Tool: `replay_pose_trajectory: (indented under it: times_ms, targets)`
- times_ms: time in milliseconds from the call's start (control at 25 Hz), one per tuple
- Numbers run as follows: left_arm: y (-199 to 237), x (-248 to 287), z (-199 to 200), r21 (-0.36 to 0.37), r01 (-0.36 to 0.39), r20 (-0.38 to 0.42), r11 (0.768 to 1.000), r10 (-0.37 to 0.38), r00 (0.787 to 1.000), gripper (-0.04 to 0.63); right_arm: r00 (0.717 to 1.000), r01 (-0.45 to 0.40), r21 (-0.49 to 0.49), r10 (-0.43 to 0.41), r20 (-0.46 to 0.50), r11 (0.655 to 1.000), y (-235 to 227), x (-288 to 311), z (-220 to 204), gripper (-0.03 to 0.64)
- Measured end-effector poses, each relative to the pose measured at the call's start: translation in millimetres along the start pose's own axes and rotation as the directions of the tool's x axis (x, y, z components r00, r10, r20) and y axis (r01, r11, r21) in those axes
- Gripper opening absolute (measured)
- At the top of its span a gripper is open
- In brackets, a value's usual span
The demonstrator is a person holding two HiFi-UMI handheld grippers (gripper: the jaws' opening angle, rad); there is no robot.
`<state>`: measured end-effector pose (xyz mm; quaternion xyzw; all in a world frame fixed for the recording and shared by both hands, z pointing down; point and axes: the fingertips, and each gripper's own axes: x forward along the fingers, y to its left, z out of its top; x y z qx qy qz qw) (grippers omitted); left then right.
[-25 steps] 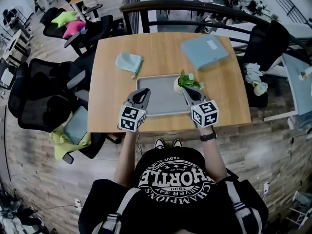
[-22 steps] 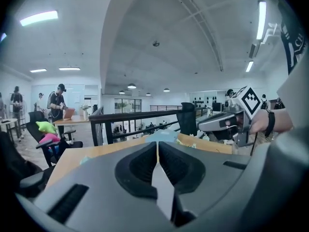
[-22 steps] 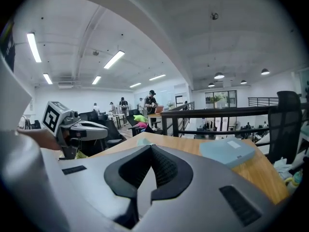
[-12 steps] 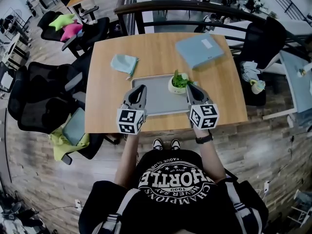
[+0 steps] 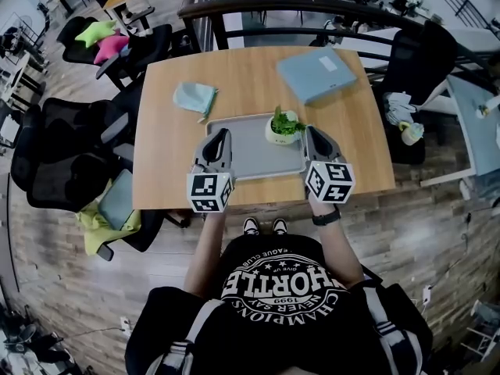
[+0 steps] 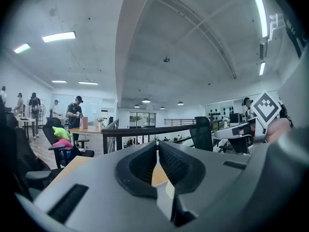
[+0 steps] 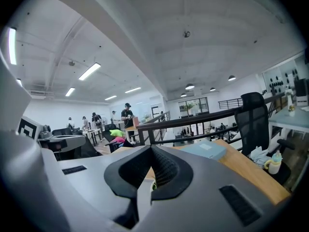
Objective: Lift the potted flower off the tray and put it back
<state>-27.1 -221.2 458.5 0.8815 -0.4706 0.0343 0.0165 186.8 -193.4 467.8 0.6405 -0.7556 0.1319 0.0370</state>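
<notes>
Over the wooden surface (image 5: pixel 234 76) I hold both tongs level and side by side, pointing away from me, left tongs (image 5: pixel 222 136) and right tongs (image 5: pixel 311 133) each closed on nothing (pads together), while the potted flower (image 5: pixel 283 126) stands upright, leaves upward, in the far right corner of the tray (image 5: pixel 250 156), beside the right tips.

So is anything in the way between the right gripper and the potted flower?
Nothing visible is. The potted flower stands on the tray, close beside the tips of the right gripper, whose jaws are shut, and nothing lies between them.
</notes>
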Motion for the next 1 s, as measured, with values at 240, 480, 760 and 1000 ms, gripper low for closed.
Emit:
replay_pose_trajectory:
  times_ms: [240, 480, 760, 1000]
  targets:
    - [-3.9, 4.4, -6.5, -0.004, -0.001, -0.018, 1.000, 0.001, 1.000, 0.031, 1.000, 0.002, -0.043, -0.002, 0.008, 0.999, -8.7, -7.5, 4.1, 0.018]
    - [-16.1, 9.4, -6.2, 0.007, 0.018, -0.019, 1.000, -0.018, 1.000, 0.031, 1.000, -0.001, -0.091, 0.001, 0.005, 0.996, -10.4, -11.5, 4.6, 0.018]
    - [-28.7, 14.3, -17.6, 0.002, 0.057, -0.059, 0.998, -0.057, 0.997, 0.031, 0.994, -0.103, -0.091, 0.099, -0.052, 0.990, -7.6, -1.1, -14.5, 0.018]
    - [-35.9, 19.9, -39.0, 0.006, 0.097, -0.139, 0.995, -0.095, 0.986, 0.031, 0.948, -0.251, -0.145, 0.213, -0.235, 0.957, -18.9, 25.0, -63.3, 0.018]
